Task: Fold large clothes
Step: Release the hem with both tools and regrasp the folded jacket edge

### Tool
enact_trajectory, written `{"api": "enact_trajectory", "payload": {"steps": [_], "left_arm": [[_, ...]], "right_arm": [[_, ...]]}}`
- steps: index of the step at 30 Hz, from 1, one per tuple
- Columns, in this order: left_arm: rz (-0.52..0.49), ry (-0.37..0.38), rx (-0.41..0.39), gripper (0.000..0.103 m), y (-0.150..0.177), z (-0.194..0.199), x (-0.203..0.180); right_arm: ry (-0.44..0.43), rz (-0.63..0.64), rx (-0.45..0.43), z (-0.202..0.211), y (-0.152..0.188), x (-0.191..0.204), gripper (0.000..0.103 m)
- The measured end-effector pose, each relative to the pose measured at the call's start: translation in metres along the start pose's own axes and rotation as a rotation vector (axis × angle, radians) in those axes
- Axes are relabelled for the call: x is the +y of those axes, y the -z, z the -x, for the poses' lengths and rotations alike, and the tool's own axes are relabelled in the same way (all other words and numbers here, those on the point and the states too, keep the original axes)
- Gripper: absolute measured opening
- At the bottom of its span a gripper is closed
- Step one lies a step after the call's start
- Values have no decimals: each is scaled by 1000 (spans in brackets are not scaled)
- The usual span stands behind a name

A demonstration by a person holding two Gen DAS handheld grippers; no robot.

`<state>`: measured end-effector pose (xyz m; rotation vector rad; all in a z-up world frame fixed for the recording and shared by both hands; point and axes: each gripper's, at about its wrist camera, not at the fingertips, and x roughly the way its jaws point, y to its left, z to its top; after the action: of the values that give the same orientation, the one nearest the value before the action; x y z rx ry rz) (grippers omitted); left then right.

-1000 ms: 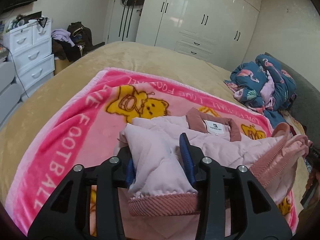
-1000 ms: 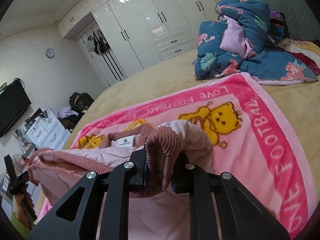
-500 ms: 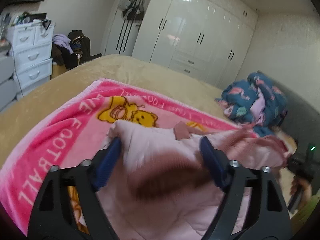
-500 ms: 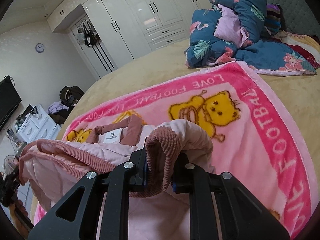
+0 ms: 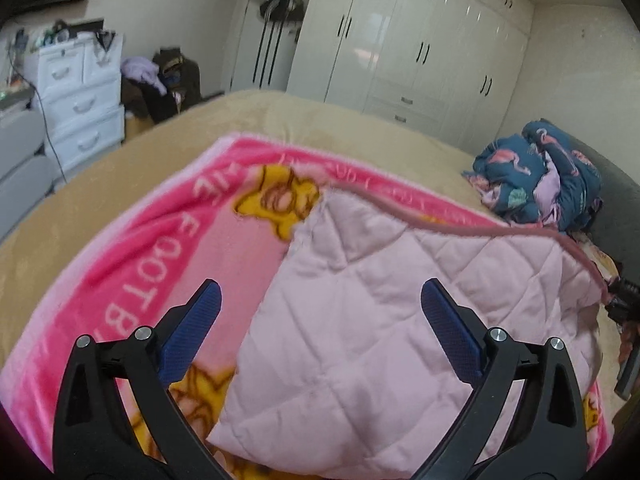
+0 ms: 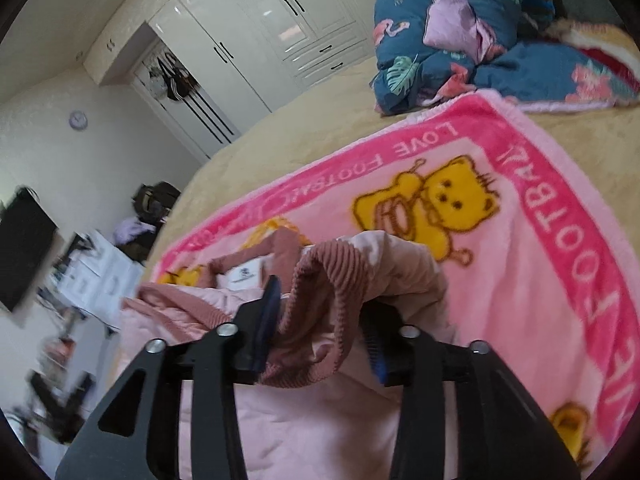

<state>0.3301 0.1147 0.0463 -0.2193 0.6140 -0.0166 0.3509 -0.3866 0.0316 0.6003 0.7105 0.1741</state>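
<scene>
A pale pink quilted jacket point(image 5: 380, 320) lies folded over on a pink bear-print blanket point(image 5: 132, 276), its ribbed hem running along the far edge. My left gripper point(image 5: 320, 286) hovers just over it, jaws opening wide, with nothing pinched between the blue pads point(image 5: 192, 332). In the right wrist view the same jacket point(image 6: 304, 420) shows its collar label and a ribbed dusty-pink cuff point(image 6: 332, 272). My right gripper point(image 6: 320, 312) has its jaws opening, and the cuff still drapes loosely between them, hiding the right fingertip.
The blanket point(image 6: 540, 280) covers a tan bed point(image 5: 168, 160). A heap of blue flamingo-print bedding point(image 5: 540, 176) sits at the bed's far right. White drawers point(image 5: 80, 96) and piled clothes stand at the left; white wardrobes point(image 5: 400, 40) line the far wall.
The left gripper let go of the jacket's sleeve end and opened wide; the jacket now lies flat, folded over. The right gripper's jaws parted around the ribbed cuff.
</scene>
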Motion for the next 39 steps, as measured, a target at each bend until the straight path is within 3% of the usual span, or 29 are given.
{"api": "enact_trajectory", "payload": {"steps": [1, 2, 3, 7, 12, 15, 20, 24, 26, 27, 28, 29, 30, 33, 36, 39], "left_arm": [[9, 7, 24, 94, 3, -5, 4], [15, 12, 37, 94, 5, -8, 6], [18, 18, 50, 94, 8, -11, 7], [11, 33, 69, 94, 14, -14, 7], [-48, 23, 103, 94, 22, -18, 5], [-58, 9, 163, 94, 29, -24, 6], [-77, 15, 190, 94, 41, -30, 8], [-54, 79, 183, 94, 50, -40, 12], [-50, 94, 176, 94, 51, -42, 13], [-41, 107, 171, 94, 51, -43, 14], [-31, 119, 167, 93, 51, -43, 16], [-21, 126, 162, 83, 51, -44, 17], [-14, 130, 156, 60, 51, -44, 17], [10, 137, 134, 34, 50, -44, 18], [-9, 132, 108, 16, 44, -39, 11], [-22, 122, 56, 13, 31, -30, 2]], "right_arm": [[-32, -11, 2, 3, -1, 0, 73], [-55, -20, -5, 7, -1, 0, 86], [-51, -17, -31, 14, -1, 2, 92], [-47, 91, -43, 34, 6, 14, 92], [104, 254, -56, 49, 36, 16, 92], [152, 296, -39, 45, 58, 8, 92], [197, 335, -3, 30, 88, -9, 92], [200, 334, 26, 17, 97, -17, 92], [192, 329, 19, 15, 100, -20, 89], [194, 336, 12, 14, 101, -20, 83], [207, 344, 3, 14, 102, -20, 70], [219, 348, -3, 14, 103, -20, 61], [208, 340, -3, 14, 104, -21, 49], [203, 339, -21, 15, 105, -18, 29], [215, 354, -70, 23, 98, -2, 21], [201, 334, -130, 32, 79, 9, 19]]}}
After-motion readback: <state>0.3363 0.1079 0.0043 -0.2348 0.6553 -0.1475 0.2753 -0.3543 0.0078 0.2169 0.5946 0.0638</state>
